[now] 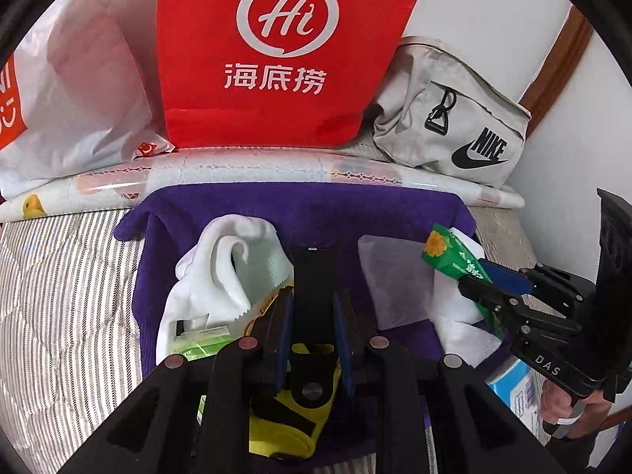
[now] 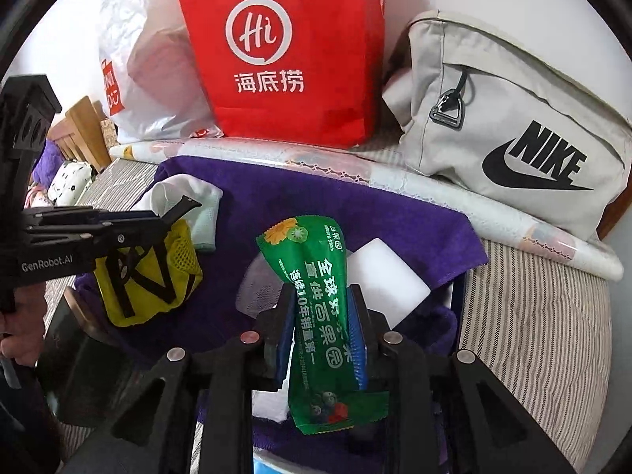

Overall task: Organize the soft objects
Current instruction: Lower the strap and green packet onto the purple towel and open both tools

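A purple towel (image 2: 316, 205) is spread on a striped bed cover (image 2: 545, 316), and the soft things sit on it; the left gripper (image 1: 312, 272) pinches a black strap (image 1: 312, 276) of the yellow mesh glove (image 2: 150, 276), so the glove hangs from it just above the towel; its two blue pads are close together on the strap; the right gripper (image 2: 322, 316) has a green snack packet (image 2: 316, 296) between its blue pads, and the pads touch the packet on both sides, so it pinches the packet; the packet sticks up past the fingertips and also hangs down below them; under the packet lies a white sponge block (image 2: 387, 280) on the towel; beside it lies a pale see-through pouch (image 1: 391, 276), flat on the towel; a white sock (image 1: 233, 272) lies crumpled on the left part of the towel, just beside the glove; at the far edge of the towel lies a long roll of patterned paper (image 1: 276, 166); behind the roll stands a red paper bag (image 1: 284, 51) with white writing; a white plastic bag (image 1: 79, 91) leans on its left, and a grey Nike bag (image 2: 505, 126) sits on its right; a hand (image 1: 561, 407) holds the handle of the right gripper at the edge of the left view.
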A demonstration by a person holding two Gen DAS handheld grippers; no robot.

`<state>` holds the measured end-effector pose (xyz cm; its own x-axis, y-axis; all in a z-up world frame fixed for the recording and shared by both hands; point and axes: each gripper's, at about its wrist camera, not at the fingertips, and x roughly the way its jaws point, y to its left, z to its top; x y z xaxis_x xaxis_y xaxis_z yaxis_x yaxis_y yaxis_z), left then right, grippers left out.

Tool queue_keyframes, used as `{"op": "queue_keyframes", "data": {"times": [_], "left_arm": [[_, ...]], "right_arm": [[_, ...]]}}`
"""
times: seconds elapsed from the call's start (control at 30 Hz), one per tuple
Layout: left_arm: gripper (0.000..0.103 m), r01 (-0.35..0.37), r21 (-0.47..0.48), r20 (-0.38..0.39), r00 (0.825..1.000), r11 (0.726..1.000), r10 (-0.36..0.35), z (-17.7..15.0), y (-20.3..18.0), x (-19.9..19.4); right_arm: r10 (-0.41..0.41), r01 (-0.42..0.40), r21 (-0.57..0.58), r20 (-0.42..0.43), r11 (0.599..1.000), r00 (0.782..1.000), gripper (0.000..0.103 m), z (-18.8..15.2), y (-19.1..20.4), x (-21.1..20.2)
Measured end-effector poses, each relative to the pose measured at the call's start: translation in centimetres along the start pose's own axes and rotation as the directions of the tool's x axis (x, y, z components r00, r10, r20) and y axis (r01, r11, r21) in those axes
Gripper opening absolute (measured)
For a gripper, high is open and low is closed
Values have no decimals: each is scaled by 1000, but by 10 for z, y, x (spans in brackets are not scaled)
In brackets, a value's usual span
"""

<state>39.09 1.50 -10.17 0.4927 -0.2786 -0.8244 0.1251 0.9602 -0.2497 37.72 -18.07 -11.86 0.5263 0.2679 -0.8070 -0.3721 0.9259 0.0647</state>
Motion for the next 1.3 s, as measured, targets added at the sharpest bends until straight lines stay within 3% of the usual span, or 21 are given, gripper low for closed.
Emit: {"op": "queue_keyframes", "data": {"times": [0.1, 0.17, 0.2, 0.27, 0.33, 0.4, 0.47, 0.53, 0.87, 1.07, 1.3], "left_arm": [[20, 0, -3, -1, 1000, 1000, 0, 1, 3, 2], [20, 1, -3, -6, 1000, 1000, -1, 0, 4, 3], [21, 6, -4, -8, 1000, 1000, -6, 1, 5, 2], [26, 17, -5, -9, 1000, 1000, -17, 1, 5, 1], [41, 18, -1, -10, 1000, 1000, -18, 0, 4, -2], [50, -4, 12, 7, 1000, 1000, 4, -1, 1, -6], [53, -33, 26, 15, 999, 999, 33, -2, -2, -12], [53, -34, 31, 17, 999, 999, 34, -3, -2, -17], [56, -71, 18, 30, 997, 997, 70, -23, -4, -58], [67, -91, 14, 58, 994, 996, 90, -47, -13, -93], [82, -97, 19, 102, 990, 995, 94, -84, -33, -140]], "right_arm": [[9, -9, 1, -2, 1000, 1000, 31, 0, 0, 1], [13, -13, 0, -2, 1000, 1000, 42, 1, -1, 1], [15, -15, 0, -9, 1000, 1000, 52, 0, -1, 2], [21, -21, -5, -6, 1000, 1000, 54, -1, 1, 2], [24, -24, -13, -6, 1000, 1000, 56, -2, 3, 1], [20, -20, -19, -2, 1000, 1000, 58, -2, 5, -1], [10, -10, -17, 7, 1000, 1000, 61, -2, 6, -6], [2, -2, -14, 18, 1000, 1000, 70, -1, 5, -11], [-40, 37, 42, 67, 998, 997, 72, -7, 3, -57], [-72, 62, 93, 102, 994, 992, 75, -30, 14, -100], [-150, 133, 101, 190, 986, 970, 93, -67, 36, -162]]}}
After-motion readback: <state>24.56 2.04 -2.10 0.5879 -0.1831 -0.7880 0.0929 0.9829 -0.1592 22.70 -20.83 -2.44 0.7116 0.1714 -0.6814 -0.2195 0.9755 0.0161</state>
